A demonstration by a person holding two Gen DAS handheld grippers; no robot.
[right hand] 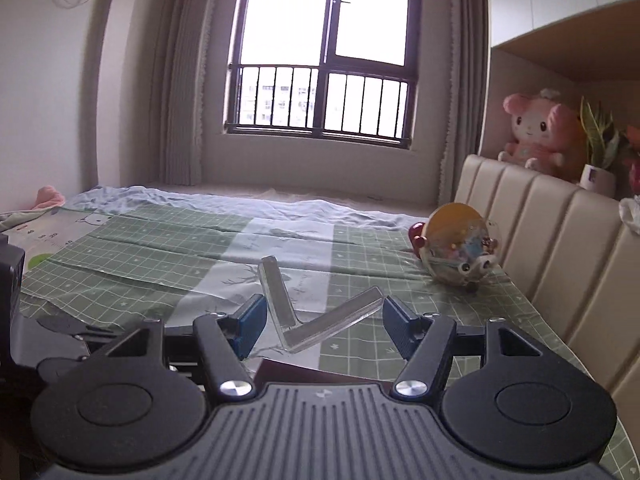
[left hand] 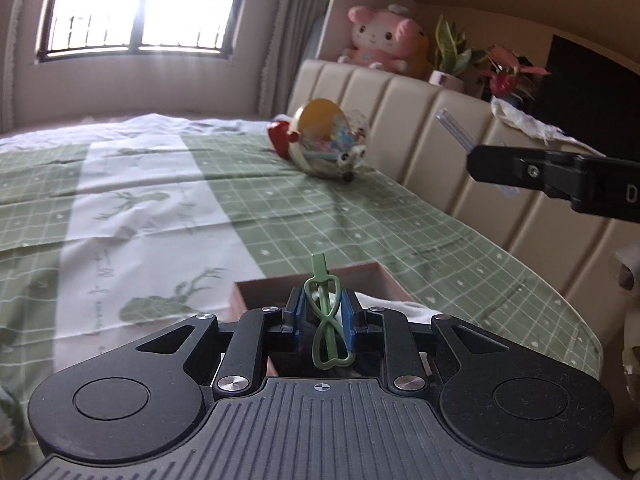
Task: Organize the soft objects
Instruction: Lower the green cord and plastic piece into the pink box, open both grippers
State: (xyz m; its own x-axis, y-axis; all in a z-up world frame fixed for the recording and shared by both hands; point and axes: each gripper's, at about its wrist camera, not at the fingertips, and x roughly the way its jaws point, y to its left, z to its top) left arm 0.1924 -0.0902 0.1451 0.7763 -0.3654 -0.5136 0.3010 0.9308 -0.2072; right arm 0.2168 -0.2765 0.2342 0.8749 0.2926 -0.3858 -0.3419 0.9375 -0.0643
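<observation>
My left gripper (left hand: 324, 316) is shut on a green wire clip (left hand: 325, 320) shaped like a figure eight, with something white behind it. It hovers over an open pink box (left hand: 380, 276) on the bed. My right gripper (right hand: 324, 320) is open, with a clear V-shaped plastic clip (right hand: 316, 320) between its blue pads (right hand: 252, 324), touching neither. The right gripper also shows in the left wrist view (left hand: 560, 176), above the bed on the right, with the clear clip (left hand: 456, 128) sticking out.
A round clear toy bag (left hand: 328, 140) (right hand: 460, 248) with a red item lies by the padded headboard (left hand: 440, 120). A pink plush (left hand: 384, 36) and potted plants (left hand: 452, 52) stand on the ledge. The green checked sheet (left hand: 160, 200) covers the bed.
</observation>
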